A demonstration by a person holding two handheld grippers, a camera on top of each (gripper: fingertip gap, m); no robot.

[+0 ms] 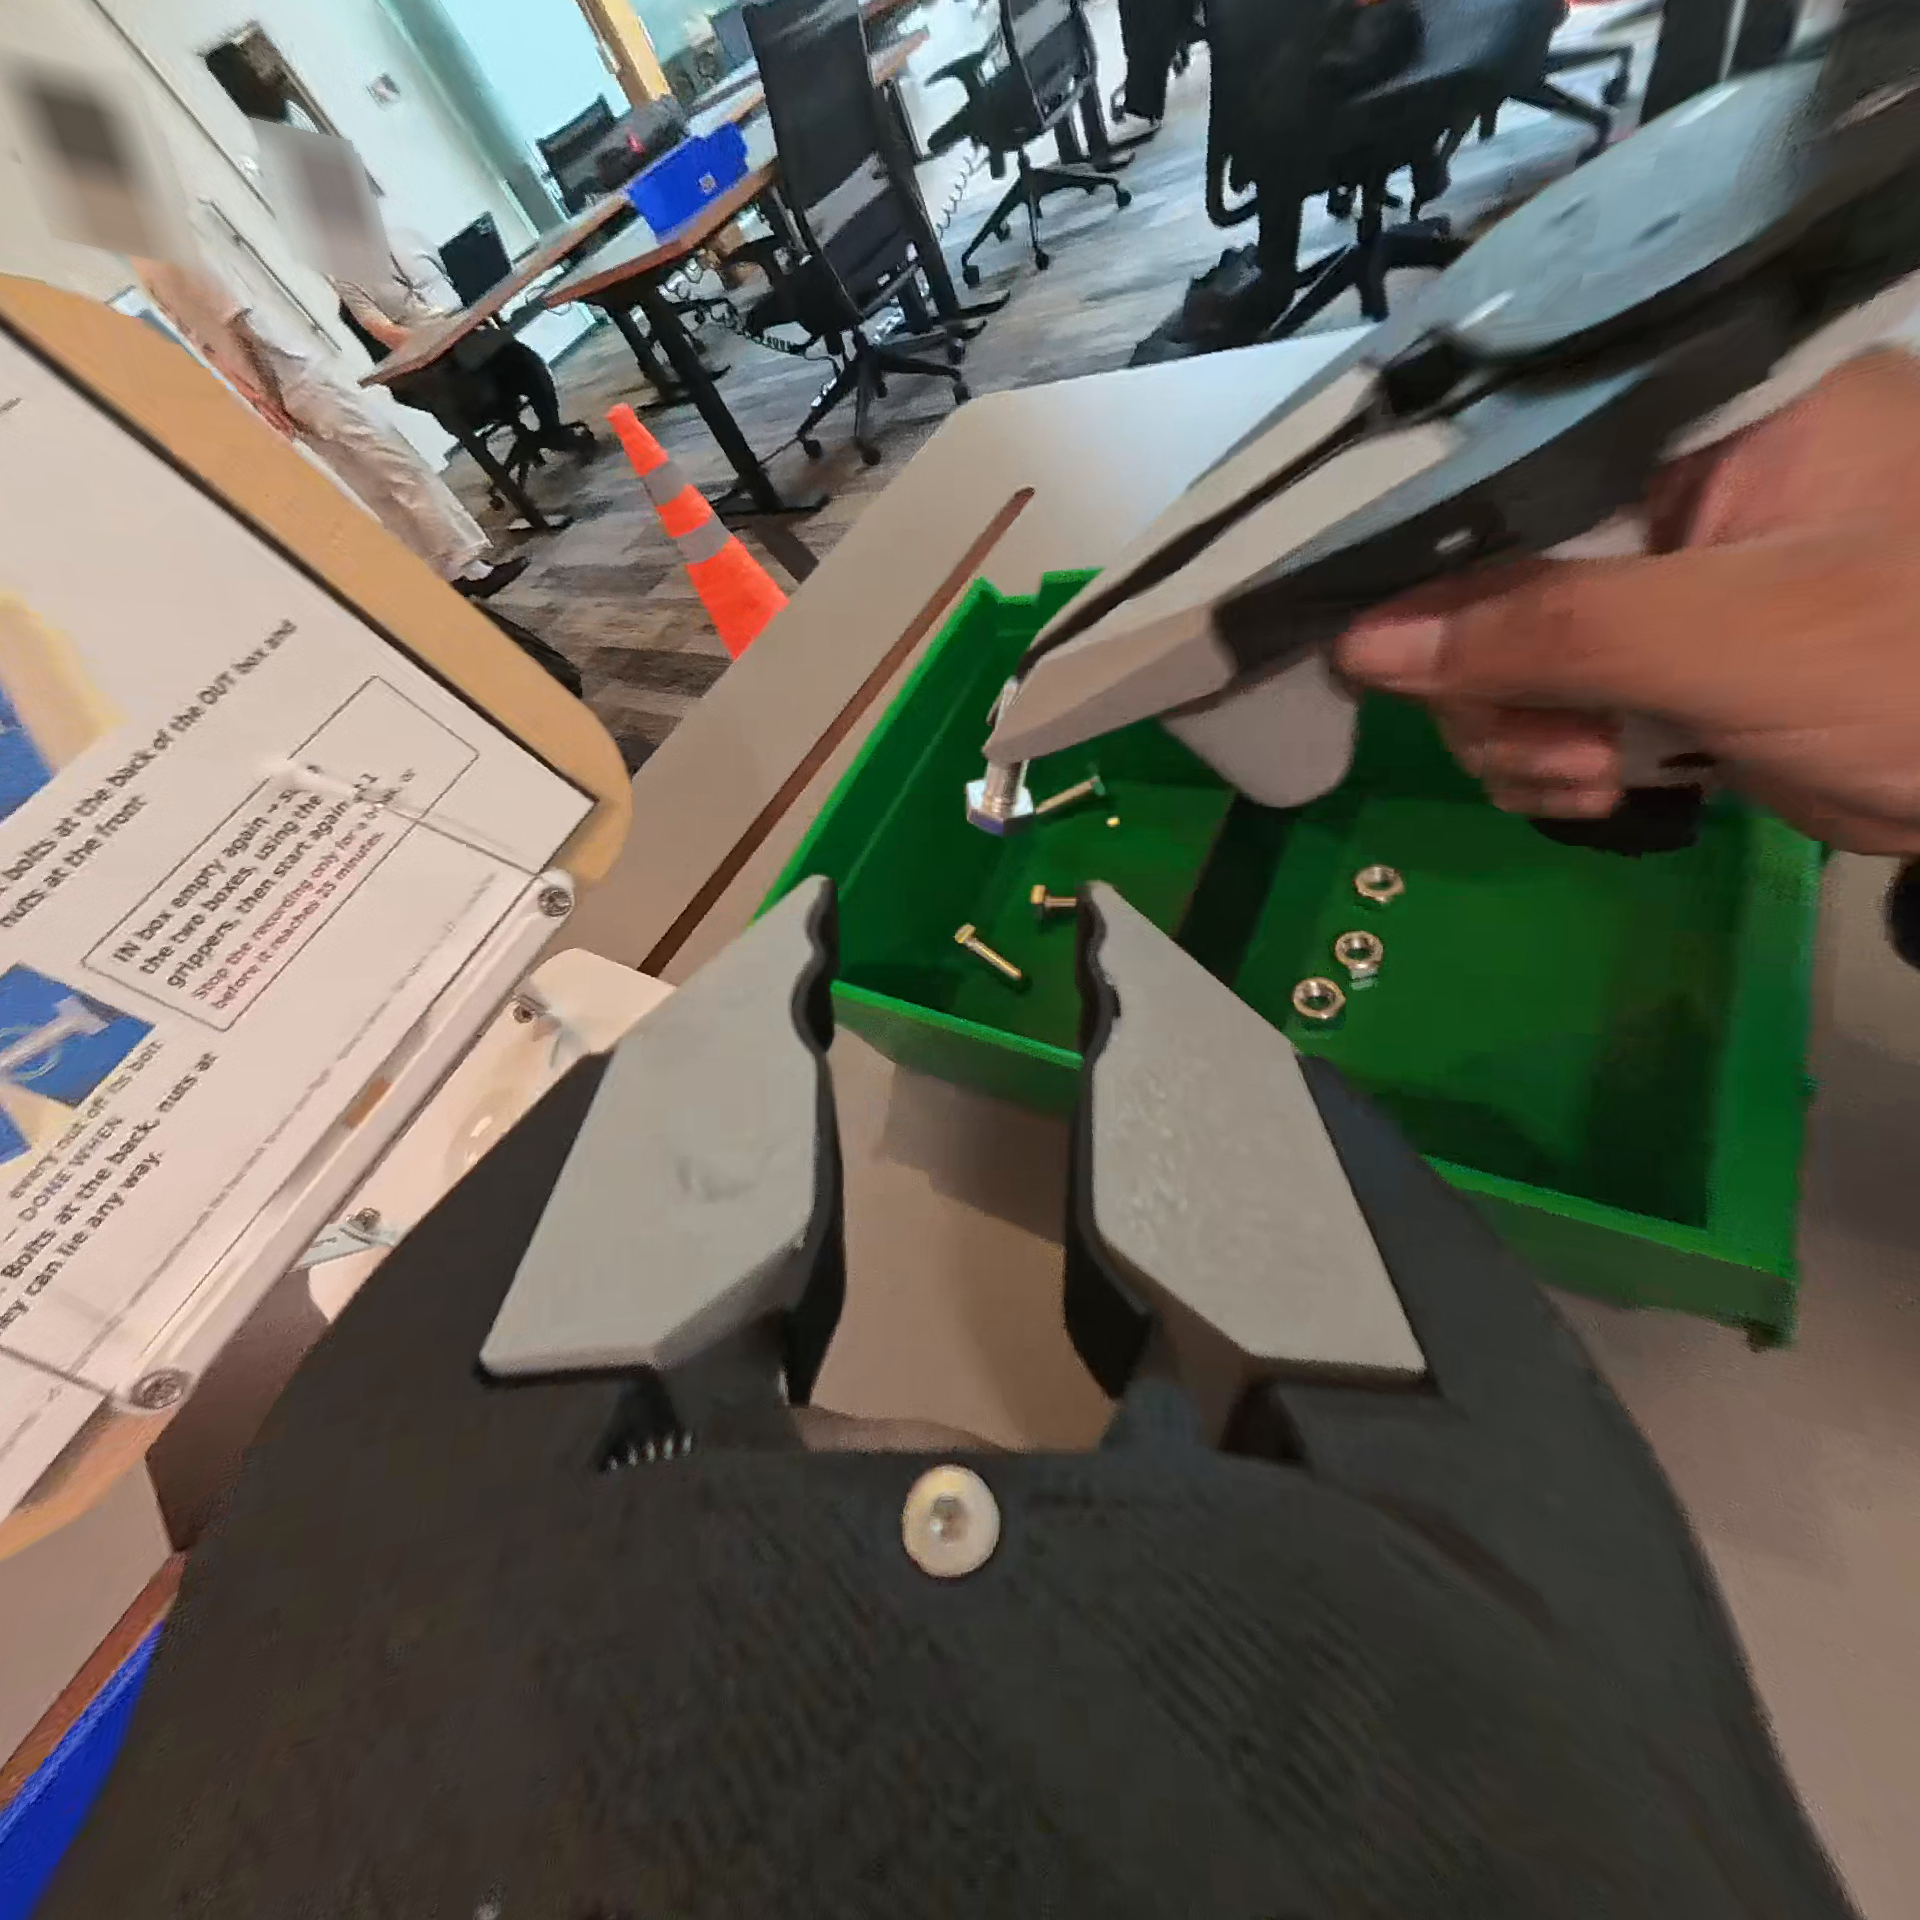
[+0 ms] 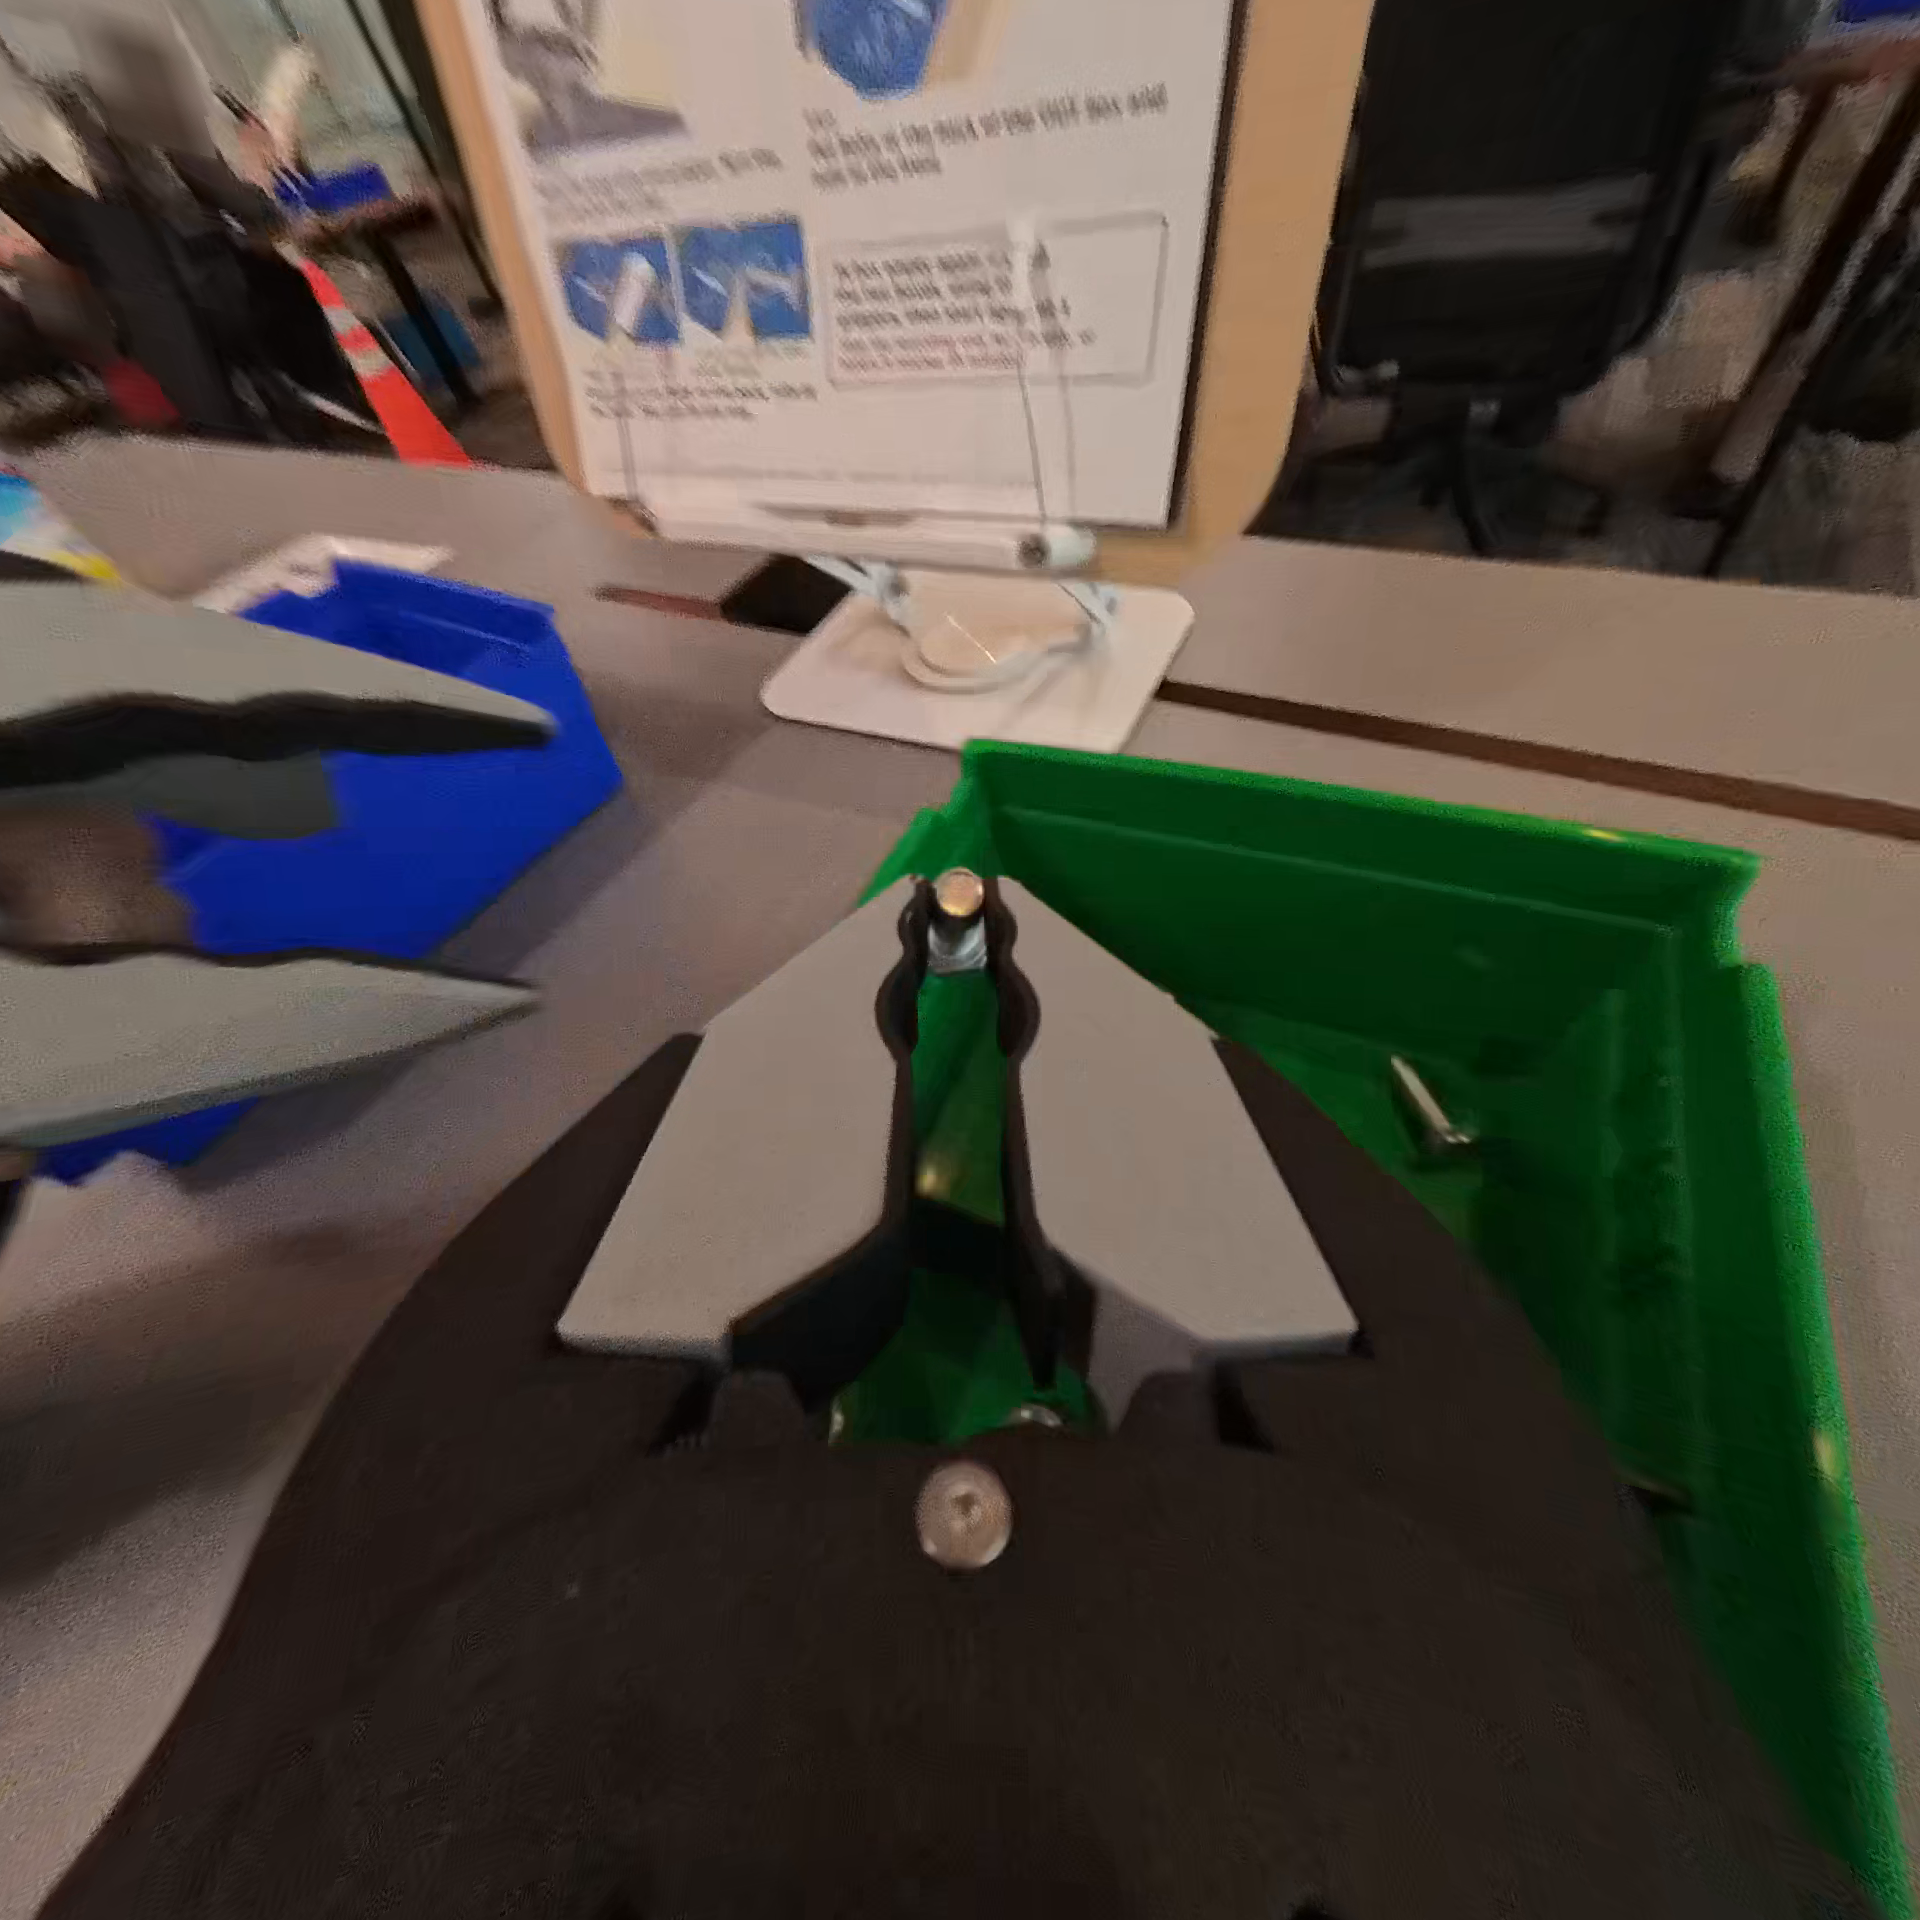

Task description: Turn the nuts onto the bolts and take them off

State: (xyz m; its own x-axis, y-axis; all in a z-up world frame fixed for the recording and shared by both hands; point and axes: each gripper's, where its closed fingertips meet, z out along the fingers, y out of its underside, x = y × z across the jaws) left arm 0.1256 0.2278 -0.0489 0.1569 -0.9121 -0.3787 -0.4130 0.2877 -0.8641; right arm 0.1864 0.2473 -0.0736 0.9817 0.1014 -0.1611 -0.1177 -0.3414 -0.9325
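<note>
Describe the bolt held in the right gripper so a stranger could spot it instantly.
Find the green tray on the grey table. Over its far compartment, the right gripper pinches one silver bolt, hanging head-down above the tray floor. Unlike the small brass-coloured bolts lying loose below, it is thicker, silvery and held off the floor.
</note>
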